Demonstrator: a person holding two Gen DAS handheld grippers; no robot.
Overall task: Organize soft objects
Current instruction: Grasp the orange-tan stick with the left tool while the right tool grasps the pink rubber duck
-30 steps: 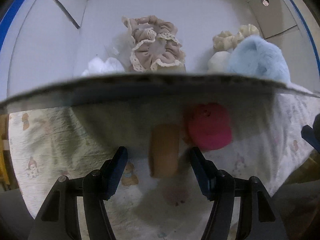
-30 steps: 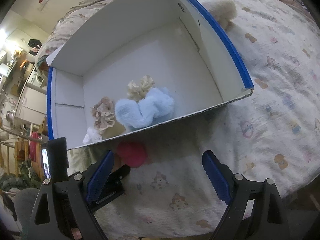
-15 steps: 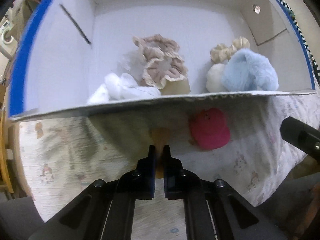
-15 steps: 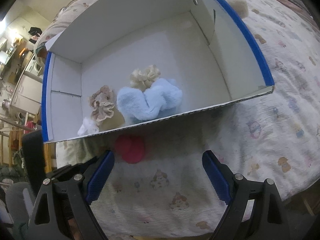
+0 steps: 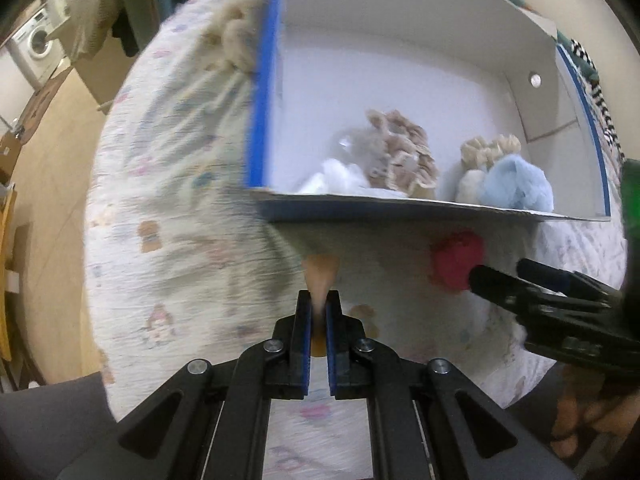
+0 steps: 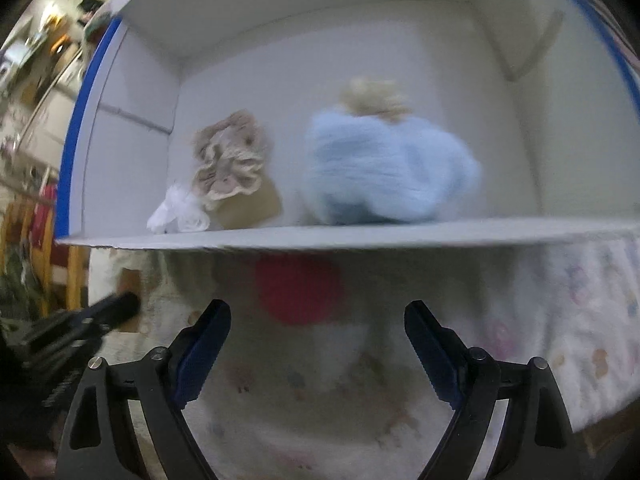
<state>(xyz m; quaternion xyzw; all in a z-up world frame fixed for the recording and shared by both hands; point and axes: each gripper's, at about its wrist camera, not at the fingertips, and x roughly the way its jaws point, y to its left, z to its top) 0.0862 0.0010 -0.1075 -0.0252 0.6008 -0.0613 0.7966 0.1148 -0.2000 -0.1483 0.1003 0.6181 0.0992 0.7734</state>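
My left gripper (image 5: 318,300) is shut on a tan soft object (image 5: 320,276) and holds it above the bed, in front of the white box (image 5: 400,210). A red soft ball (image 5: 458,262) lies on the bedspread just before the box's near wall; in the right wrist view the red ball (image 6: 300,294) lies ahead of my open, empty right gripper (image 6: 316,324). Inside the box lie a beige frilly scrunchie (image 6: 230,160), a white soft piece (image 6: 176,214), a light blue fluffy object (image 6: 384,170) and a cream scrunchie (image 6: 374,96).
The box has blue-edged walls (image 5: 262,80) and stands on a patterned bedspread (image 5: 180,220). A cream fluffy object (image 5: 236,36) lies outside the box's left wall. The bed edge and wooden floor (image 5: 48,184) are at the left. The right gripper shows in the left wrist view (image 5: 532,292).
My left gripper closed on the tan object and pulled back and left, lifting it. My right gripper moved in low toward the red ball, staying open.
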